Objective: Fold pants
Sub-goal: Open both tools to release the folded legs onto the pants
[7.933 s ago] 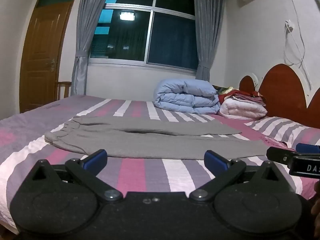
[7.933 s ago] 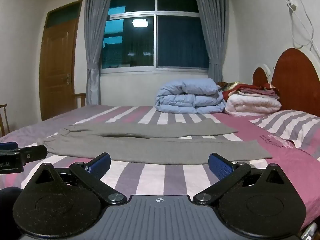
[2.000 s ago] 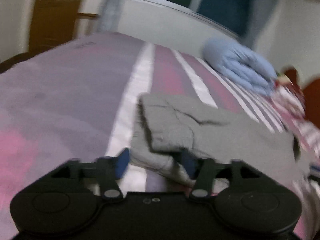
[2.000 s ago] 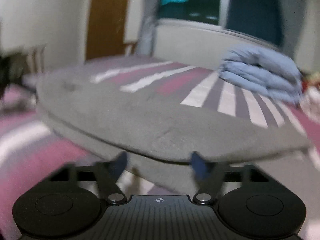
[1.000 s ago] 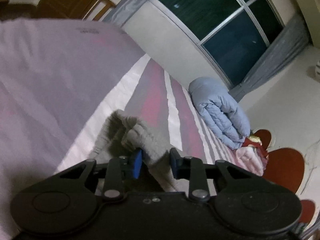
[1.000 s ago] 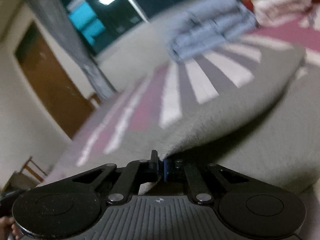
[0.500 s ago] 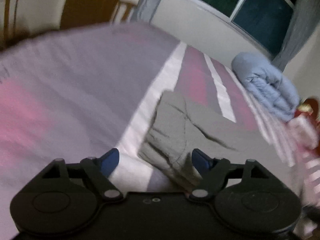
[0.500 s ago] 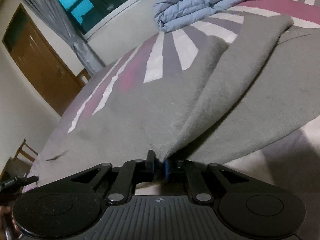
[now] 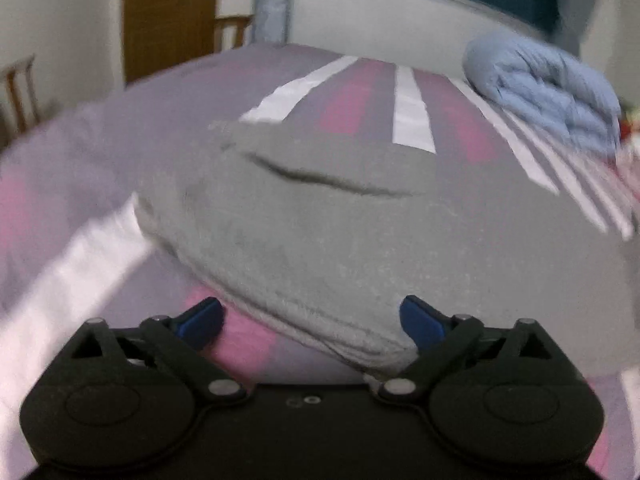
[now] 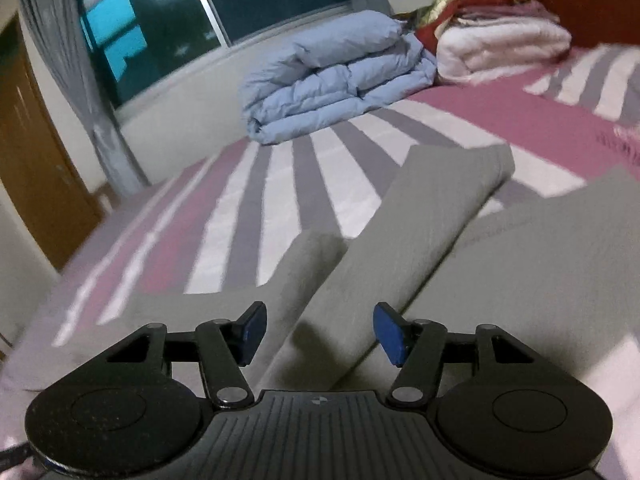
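Observation:
Grey pants [image 9: 340, 240] lie on the striped bed [image 9: 60, 280], one leg folded over the other. In the left wrist view their waistband end fills the middle. My left gripper [image 9: 310, 322] is open, its blue fingertips on either side of the near edge of the waistband, holding nothing. In the right wrist view the pants [image 10: 420, 240] show as long grey legs running away to the right. My right gripper [image 10: 320, 330] is open just above the folded leg, holding nothing.
A folded light blue duvet [image 10: 340, 76] and a stack of white and red bedding [image 10: 500, 44] sit at the far side of the bed, by a wooden headboard [image 10: 580, 0]. A window with grey curtains [image 10: 80, 100], a wooden door [image 9: 168, 12] and chairs [image 9: 20, 84] stand beyond.
My right gripper has opened and let go of the pant leg, which now lies folded over the other. My left gripper stays open and has swung right over the waistband.

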The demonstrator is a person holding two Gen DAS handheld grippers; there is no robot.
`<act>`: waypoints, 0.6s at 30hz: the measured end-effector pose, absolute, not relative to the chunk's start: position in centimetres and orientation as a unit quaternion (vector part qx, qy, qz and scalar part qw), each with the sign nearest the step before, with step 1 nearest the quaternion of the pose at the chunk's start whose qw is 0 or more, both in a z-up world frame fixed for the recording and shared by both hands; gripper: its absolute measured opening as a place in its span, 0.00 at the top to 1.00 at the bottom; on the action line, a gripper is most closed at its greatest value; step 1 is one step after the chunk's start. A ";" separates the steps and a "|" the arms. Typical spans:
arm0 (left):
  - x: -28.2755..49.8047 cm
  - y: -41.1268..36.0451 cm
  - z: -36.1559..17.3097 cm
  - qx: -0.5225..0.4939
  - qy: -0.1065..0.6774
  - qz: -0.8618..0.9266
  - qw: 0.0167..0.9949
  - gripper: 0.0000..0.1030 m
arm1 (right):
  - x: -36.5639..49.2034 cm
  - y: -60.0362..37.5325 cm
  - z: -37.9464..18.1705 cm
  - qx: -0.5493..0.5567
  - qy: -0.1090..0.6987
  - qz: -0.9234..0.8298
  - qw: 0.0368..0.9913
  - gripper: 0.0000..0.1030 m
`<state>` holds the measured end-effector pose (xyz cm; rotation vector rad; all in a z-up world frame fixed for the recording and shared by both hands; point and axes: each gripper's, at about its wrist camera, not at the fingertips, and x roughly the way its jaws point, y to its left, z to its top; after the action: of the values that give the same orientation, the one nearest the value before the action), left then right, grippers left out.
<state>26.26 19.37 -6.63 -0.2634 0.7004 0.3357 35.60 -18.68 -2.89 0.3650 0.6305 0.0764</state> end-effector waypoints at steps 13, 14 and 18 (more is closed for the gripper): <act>25.4 19.4 -8.1 -0.140 0.313 0.157 0.926 0.06 | 41.2 -18.1 -5.2 0.053 0.366 0.004 0.929 0.97; 25.3 19.4 -8.1 -0.141 0.313 0.156 0.926 0.06 | 39.9 -18.6 -4.9 0.052 0.351 0.003 0.935 0.97; 25.1 19.5 -8.1 -0.144 0.307 0.154 0.928 0.06 | 33.9 -22.1 -4.4 0.088 0.337 -0.006 0.937 0.97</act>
<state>25.06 19.53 -8.07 -0.2947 0.6297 0.3160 33.89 -22.10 -4.40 0.1800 0.6894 -0.0132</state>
